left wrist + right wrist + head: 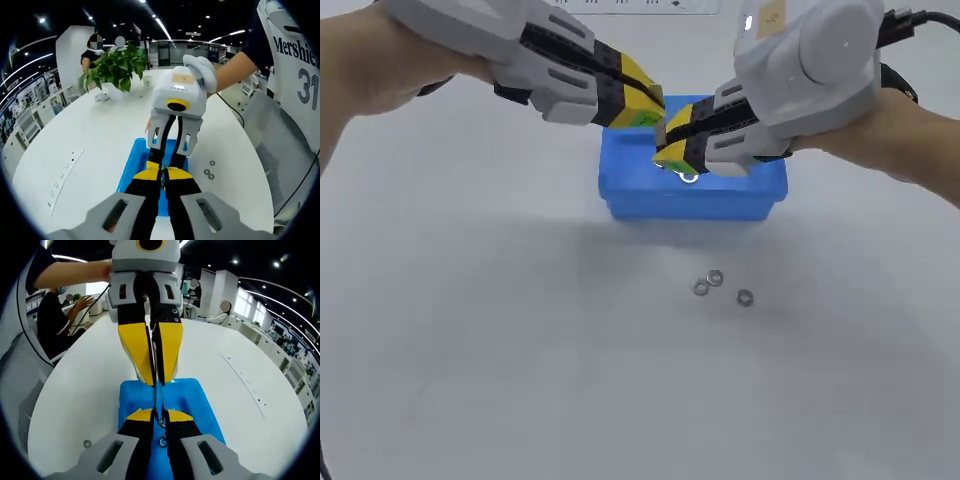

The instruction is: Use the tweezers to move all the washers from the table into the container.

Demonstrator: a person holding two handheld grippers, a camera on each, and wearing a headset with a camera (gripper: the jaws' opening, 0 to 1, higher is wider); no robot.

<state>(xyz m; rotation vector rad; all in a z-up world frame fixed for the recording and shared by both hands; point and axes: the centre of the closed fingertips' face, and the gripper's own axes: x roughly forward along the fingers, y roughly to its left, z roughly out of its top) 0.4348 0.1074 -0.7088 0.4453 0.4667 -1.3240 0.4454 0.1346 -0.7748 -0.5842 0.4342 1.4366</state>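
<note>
Tweezers over blue container, three washers on table

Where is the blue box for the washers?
In the head view the blue container sits on the white table, beneath the left gripper and right gripper; three washers lie just in front of it.

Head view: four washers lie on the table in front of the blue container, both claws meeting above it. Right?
No: the head view shows three washers on the table, not four. They do lie in front of the blue container, with the left claw and right claw meeting above it, both shut on the tweezers.
</note>
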